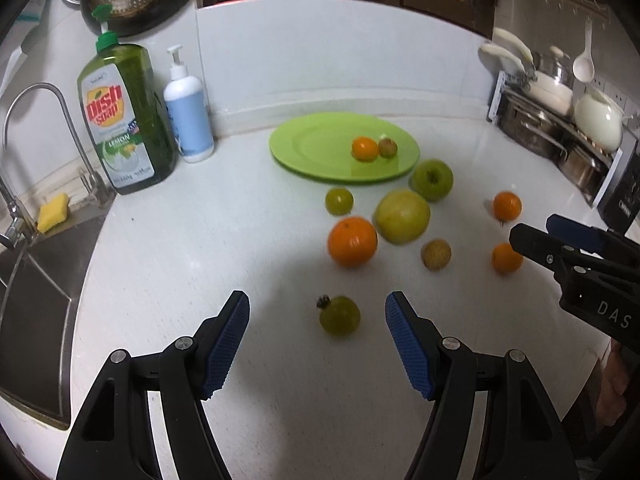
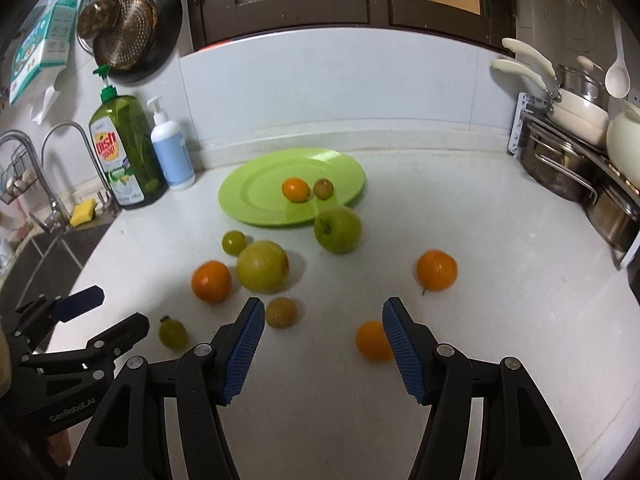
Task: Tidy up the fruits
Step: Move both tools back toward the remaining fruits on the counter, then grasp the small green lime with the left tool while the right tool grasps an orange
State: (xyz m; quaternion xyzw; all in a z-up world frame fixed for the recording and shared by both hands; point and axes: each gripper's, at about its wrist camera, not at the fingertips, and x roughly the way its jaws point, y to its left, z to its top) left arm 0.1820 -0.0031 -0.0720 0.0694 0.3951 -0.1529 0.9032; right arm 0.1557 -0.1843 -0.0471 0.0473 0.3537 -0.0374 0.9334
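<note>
A green plate (image 1: pixel 312 148) (image 2: pixel 256 192) at the back of the white counter holds a small orange (image 1: pixel 365 148) (image 2: pixel 296 189) and a small brownish fruit (image 1: pixel 387 147) (image 2: pixel 323 188). Several fruits lie loose in front of it: a green apple (image 1: pixel 433 179) (image 2: pixel 337 229), a large yellow-green fruit (image 1: pixel 401 216) (image 2: pixel 262 266), oranges (image 1: pixel 352 241) (image 2: pixel 437 270) and small green ones. My left gripper (image 1: pixel 317 314) is open, with a small green fruit (image 1: pixel 339 315) (image 2: pixel 173 333) between its fingers. My right gripper (image 2: pixel 323 318) is open, a small orange (image 2: pixel 373 341) (image 1: pixel 506 258) beside its right finger.
A dish soap bottle (image 1: pixel 124 120) (image 2: pixel 126 152) and a white pump bottle (image 1: pixel 188 112) (image 2: pixel 170 148) stand at the back left by the sink (image 1: pixel 36 280) and tap. A rack with pots (image 1: pixel 560 128) (image 2: pixel 580 152) is at the right.
</note>
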